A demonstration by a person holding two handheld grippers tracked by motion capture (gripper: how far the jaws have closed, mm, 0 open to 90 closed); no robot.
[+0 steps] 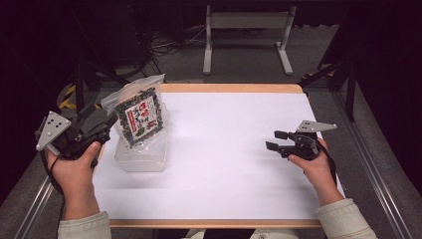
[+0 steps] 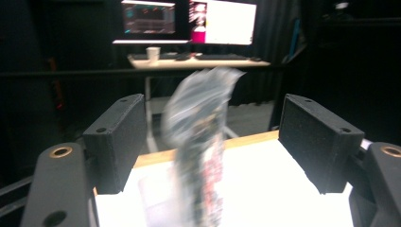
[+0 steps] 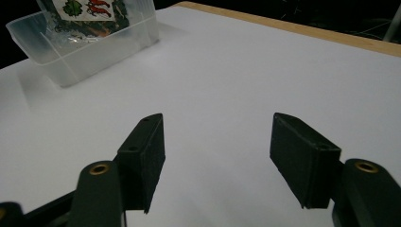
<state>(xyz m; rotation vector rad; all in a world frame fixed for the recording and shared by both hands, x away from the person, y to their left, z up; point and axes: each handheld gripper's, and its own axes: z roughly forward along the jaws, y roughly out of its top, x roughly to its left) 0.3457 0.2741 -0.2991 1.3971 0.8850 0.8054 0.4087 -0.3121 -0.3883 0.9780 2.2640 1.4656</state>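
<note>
Left tongs (image 2: pixel 208 142) wide open beside bag (image 1: pixel 140 115) standing in tub (image 1: pixel 142 154); right tongs (image 3: pixel 217 156) open, empty, well apart. Close gently on bag's top edge.

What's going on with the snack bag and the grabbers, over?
Left gripper open, fingers either side of the snack bag. Bag upright in the clear tub. Right gripper open, empty, over the table. Nothing in the way.

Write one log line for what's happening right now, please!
left gripper: open, beside snack bag | snack bag: standing in clear plastic tub | right gripper: open, holding nothing, over white table
</note>
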